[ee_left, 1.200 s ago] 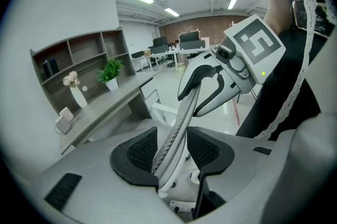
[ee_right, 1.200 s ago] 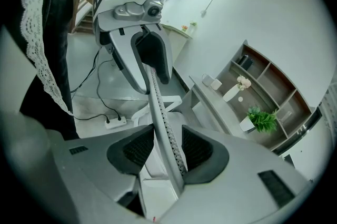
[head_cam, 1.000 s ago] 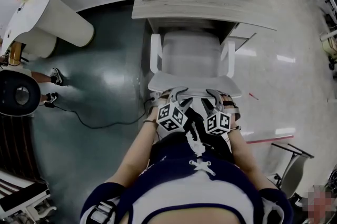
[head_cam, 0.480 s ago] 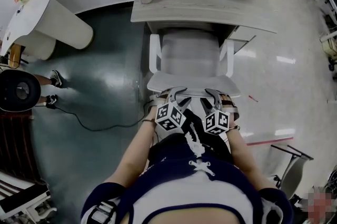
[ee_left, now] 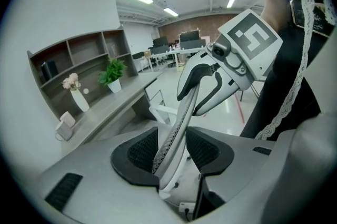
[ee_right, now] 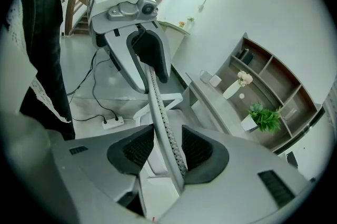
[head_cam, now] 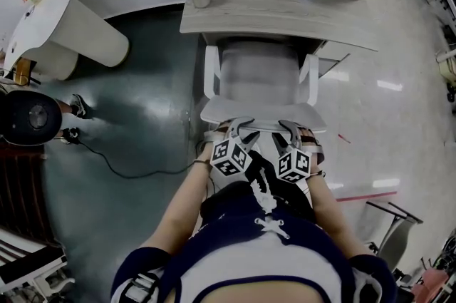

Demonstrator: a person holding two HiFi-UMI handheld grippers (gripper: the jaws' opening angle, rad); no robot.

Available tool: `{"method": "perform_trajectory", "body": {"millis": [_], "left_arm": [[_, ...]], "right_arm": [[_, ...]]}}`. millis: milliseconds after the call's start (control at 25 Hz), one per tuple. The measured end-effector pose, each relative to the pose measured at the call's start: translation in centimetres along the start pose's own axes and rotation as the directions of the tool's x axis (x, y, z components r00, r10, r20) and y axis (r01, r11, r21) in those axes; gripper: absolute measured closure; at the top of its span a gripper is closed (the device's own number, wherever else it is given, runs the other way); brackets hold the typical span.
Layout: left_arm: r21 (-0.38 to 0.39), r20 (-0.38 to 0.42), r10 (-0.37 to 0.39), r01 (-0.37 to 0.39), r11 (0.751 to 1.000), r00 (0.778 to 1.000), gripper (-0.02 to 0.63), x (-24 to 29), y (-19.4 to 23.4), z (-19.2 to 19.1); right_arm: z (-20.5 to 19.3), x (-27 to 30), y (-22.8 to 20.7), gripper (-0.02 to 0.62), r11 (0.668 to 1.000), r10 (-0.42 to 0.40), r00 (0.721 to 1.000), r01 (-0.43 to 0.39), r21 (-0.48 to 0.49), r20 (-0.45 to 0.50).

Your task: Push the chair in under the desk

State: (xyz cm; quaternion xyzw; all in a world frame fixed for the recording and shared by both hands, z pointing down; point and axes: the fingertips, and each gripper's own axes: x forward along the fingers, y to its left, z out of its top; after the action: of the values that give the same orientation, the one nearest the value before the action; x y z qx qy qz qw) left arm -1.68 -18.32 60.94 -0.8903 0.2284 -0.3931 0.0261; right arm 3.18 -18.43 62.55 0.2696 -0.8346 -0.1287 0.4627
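White chair with its seat front under the bench, left gripper wide open astride the backrest's top edge, right gripper likewise wide open astride it, neither clamping

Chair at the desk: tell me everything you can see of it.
The pale grey office chair has white armrests and a thin perforated backrest. It stands upright facing the grey wood-look desk, seat front tucked beneath the desktop, backrest out. The left gripper and right gripper straddle the backrest's top edge, jaws open around it. Its base is hidden.
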Motion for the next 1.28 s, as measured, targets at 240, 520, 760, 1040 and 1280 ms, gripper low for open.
{"method": "perform_trajectory", "body": {"millis": [240,520,760,1040,1280], "left_arm": [[0.010,0.002,0.000,0.000,1.000,1.000,0.434,0.3,0.7,0.2],[0.033,0.011,0.012,-0.012,0.999,1.000,0.439,0.6,1.1,0.3],[0.035,0.012,0.010,-0.011,0.999,1.000,0.439,0.7,1.9,0.3],[0.040,0.014,0.013,-0.014,0.999,1.000,0.439,0.8,2.7,0.3],[0.035,0.012,0.012,-0.013,0.999,1.000,0.437,1.1,3.3,0.4]], "right_arm": [[0.1,0.4,-0.8,0.439,0.998,0.043,0.999,-0.042,0.049,-0.027],[0.0,0.8,-1.2,0.439,0.996,0.054,0.998,-0.051,0.066,-0.042],[0.4,1.3,-1.8,0.439,0.995,0.067,0.997,-0.063,0.073,-0.049],[0.6,1.6,-2.4,0.439,0.997,0.052,0.998,-0.049,0.064,-0.042],[0.6,2.0,-2.8,0.439,0.998,0.041,0.999,-0.040,0.041,-0.031]]}}
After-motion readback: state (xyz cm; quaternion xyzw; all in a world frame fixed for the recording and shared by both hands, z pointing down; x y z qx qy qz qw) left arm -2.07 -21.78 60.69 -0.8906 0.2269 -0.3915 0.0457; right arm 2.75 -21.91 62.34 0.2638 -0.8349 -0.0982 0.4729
